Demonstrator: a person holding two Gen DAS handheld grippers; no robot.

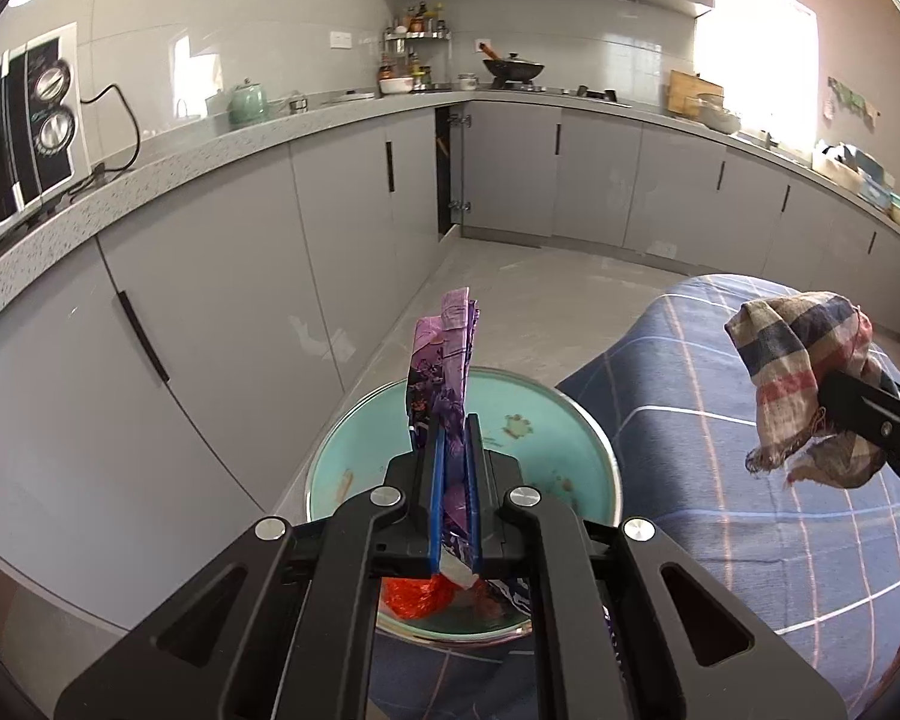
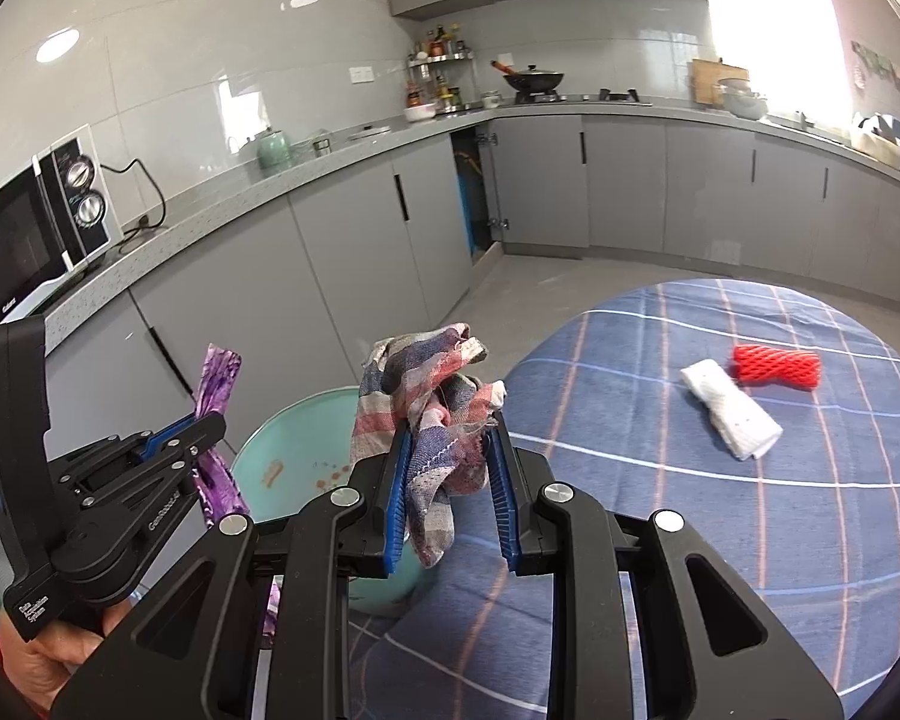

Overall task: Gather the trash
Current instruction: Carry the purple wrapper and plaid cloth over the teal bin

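Left gripper [image 1: 456, 480], closest in its own wrist view, is clamped tight on a purple wrapper [image 1: 444, 360] that stands up out of the fingers, long axis roughly vertical. Straight below and just ahead sits the teal bin [image 1: 546, 414], mouth open, some red netting [image 1: 417, 597] and other scraps already inside. Wrapper hangs right over the bin mouth, so the drop looks like a straight release, judging by the lineup.

Right gripper [image 2: 450, 474] holds a bunched checked cloth [image 2: 426, 408] between its blue pads, jaws narrow, cloth drooping below them. It sits to the right of the bin, beside the rim [image 2: 270, 426], over the blue plaid table [image 2: 720, 540]. Left hand is the nearer one to the bin.

Still on the table, well apart from both grippers: a white wad of paper [image 2: 729, 417] and a red foam net [image 2: 777, 366], touching or nearly so. Bin's near side is hidden behind gripper bodies; bin depth can't be made out.
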